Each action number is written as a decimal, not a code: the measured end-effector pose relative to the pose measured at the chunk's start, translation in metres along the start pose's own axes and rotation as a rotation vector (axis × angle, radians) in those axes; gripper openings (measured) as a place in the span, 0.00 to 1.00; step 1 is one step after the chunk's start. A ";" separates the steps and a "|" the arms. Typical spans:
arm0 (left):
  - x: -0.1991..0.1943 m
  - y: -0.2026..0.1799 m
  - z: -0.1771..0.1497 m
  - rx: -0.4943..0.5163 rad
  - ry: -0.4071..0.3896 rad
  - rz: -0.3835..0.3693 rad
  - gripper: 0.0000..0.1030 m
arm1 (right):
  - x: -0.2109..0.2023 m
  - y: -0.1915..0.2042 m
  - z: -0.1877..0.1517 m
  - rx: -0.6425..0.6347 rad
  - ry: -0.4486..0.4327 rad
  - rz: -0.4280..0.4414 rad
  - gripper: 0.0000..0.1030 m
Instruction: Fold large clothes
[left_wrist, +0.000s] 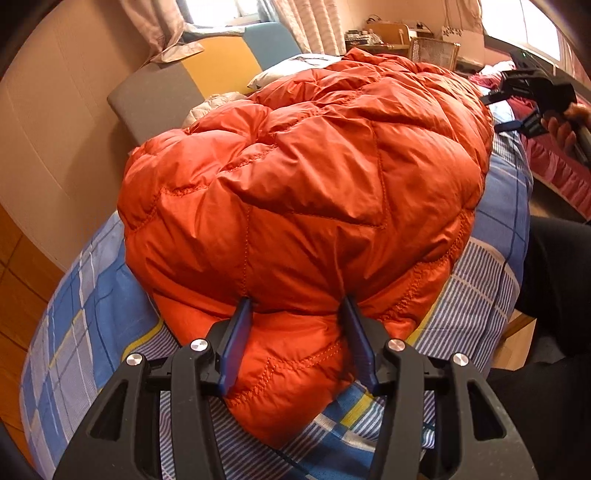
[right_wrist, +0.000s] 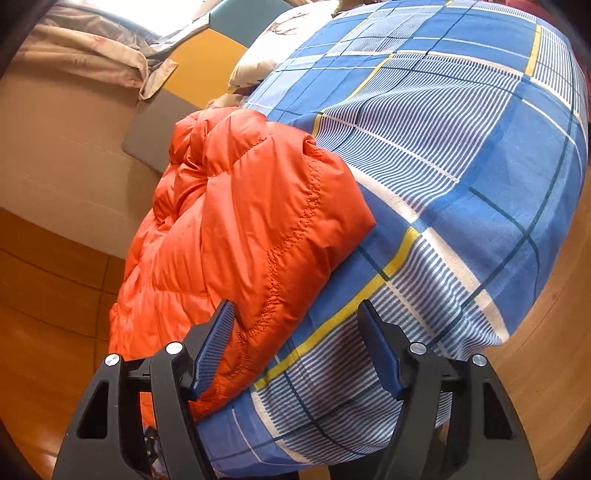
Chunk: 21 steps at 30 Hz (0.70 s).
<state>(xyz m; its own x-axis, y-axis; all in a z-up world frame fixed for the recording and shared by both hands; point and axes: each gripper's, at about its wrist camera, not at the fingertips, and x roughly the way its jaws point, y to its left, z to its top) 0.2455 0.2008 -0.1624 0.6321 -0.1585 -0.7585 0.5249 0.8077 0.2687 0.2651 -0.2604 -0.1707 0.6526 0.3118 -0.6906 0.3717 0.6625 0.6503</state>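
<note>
A big orange quilted down jacket (left_wrist: 303, 177) lies bunched on the bed with the blue plaid sheet (left_wrist: 88, 306). My left gripper (left_wrist: 297, 304) is at the jacket's near edge, its blue fingers pressed into a thick fold of fabric that fills the gap between them. In the right wrist view the jacket (right_wrist: 240, 229) hangs over the bed's left edge. My right gripper (right_wrist: 295, 310) is open above the sheet (right_wrist: 461, 166), its left finger (right_wrist: 216, 339) just beside the jacket's hem, holding nothing. The right gripper also shows in the left wrist view (left_wrist: 532, 99), raised at the far right.
Grey, yellow and blue headboard cushions (left_wrist: 192, 74) and a white pillow (left_wrist: 288, 70) stand at the bed's far end. A red quilt (left_wrist: 554, 162) lies to the right. Wooden floor (right_wrist: 48, 295) surrounds the bed. A cluttered desk (left_wrist: 391, 37) stands behind.
</note>
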 end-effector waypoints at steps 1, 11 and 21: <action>0.000 -0.001 0.000 0.010 0.000 0.005 0.48 | 0.000 0.000 0.000 -0.005 0.001 -0.004 0.67; -0.004 -0.002 -0.004 -0.003 -0.029 0.026 0.48 | -0.002 0.003 -0.004 -0.057 0.014 -0.050 0.68; -0.006 0.001 -0.007 -0.015 -0.038 0.008 0.47 | -0.003 0.027 -0.011 -0.285 0.000 -0.225 0.74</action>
<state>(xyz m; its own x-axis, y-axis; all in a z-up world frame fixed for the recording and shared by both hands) 0.2387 0.2065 -0.1616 0.6575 -0.1738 -0.7332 0.5116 0.8173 0.2651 0.2662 -0.2357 -0.1545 0.5755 0.1370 -0.8062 0.3070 0.8776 0.3682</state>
